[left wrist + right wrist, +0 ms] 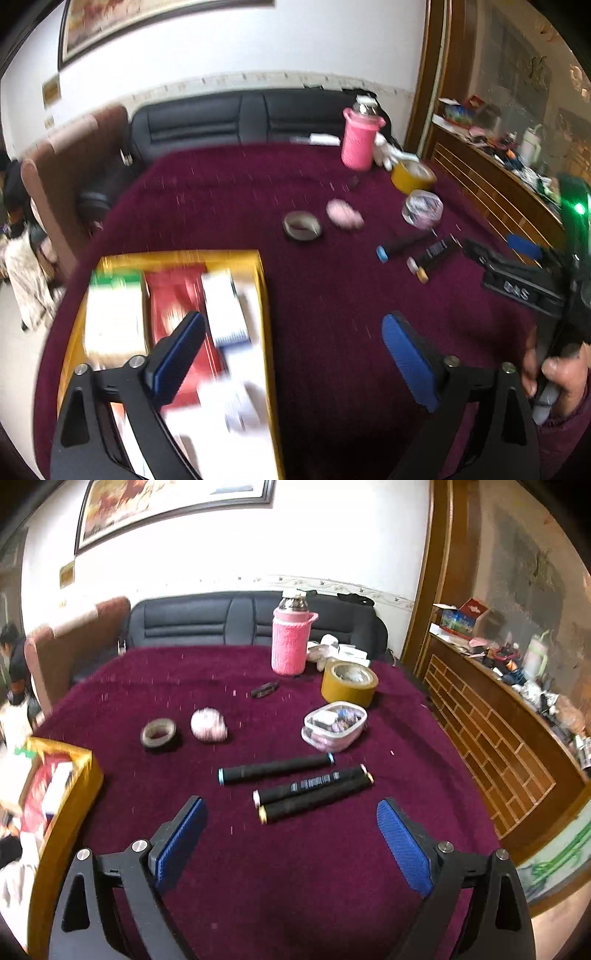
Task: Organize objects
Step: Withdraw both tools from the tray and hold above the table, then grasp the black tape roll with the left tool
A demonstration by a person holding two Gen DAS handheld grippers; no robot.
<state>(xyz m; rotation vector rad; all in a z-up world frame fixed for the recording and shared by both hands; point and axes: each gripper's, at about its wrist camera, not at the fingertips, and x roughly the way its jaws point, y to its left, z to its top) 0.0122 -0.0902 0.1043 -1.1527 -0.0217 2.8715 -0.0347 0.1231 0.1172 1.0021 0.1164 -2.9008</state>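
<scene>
A yellow open box (266,295) (74,786) holds green-white, red and white packs at the table's left. My left gripper (291,354) stands open over its right wall, nothing between the blue pads. My right gripper (291,845) is open and empty above the maroon cloth (295,886). Just beyond it lie three black tubes (275,770) (404,247) with coloured end caps. Farther back are a small dark tape ring (159,733) (302,226), a pink-white ball (208,725) (344,216), a clear pouch (334,725) (422,207) and a yellow tape roll (349,683) (413,176).
A bottle in a pink knitted sleeve (290,642) (360,142) stands at the table's far side beside white items (338,650). A black sofa (221,620) lies behind. A cluttered wooden sideboard (498,731) runs along the right. A hand (557,373) grips the right tool in the left wrist view.
</scene>
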